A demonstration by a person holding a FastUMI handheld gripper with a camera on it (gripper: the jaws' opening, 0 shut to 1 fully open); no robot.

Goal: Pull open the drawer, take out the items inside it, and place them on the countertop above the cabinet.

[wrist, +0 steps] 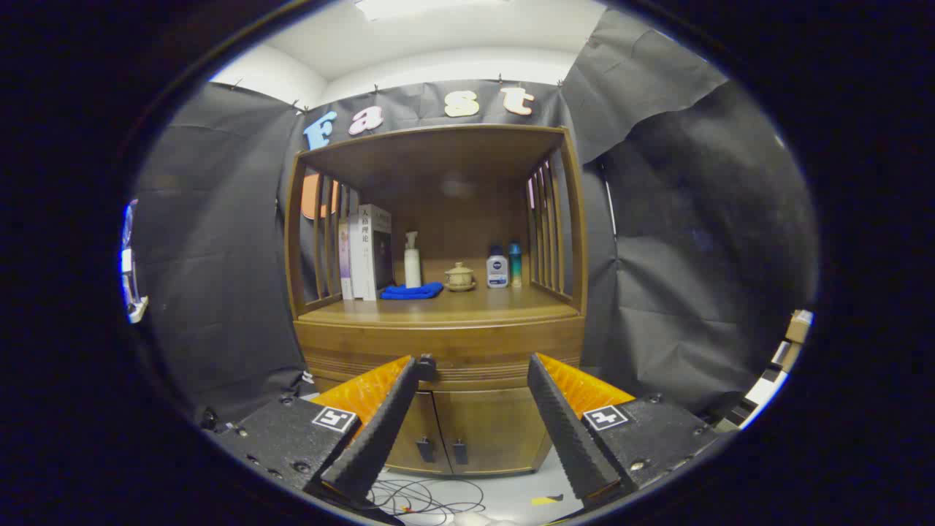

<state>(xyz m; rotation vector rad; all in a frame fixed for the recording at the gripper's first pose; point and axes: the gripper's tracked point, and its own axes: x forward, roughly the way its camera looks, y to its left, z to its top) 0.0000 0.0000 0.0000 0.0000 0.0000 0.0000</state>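
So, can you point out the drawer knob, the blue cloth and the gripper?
drawer knob (426, 363), gripper view, its dark round head.
blue cloth (411, 291), gripper view, middle of the folded pile.
gripper (473, 372), gripper view, open, midway between fingertips.

One wooden cabinet with one closed drawer bearing one dark knob, and two lower doors, each with one dark handle. On the countertop: about three upright books, one white pump bottle, one folded blue cloth, one small lidded pot, one white bottle with a dark cap, one slim blue-green bottle. One gripper, its two fingers spread apart and holding nothing, each backed by one orange panel and one square marker. One tangle of cables on the floor
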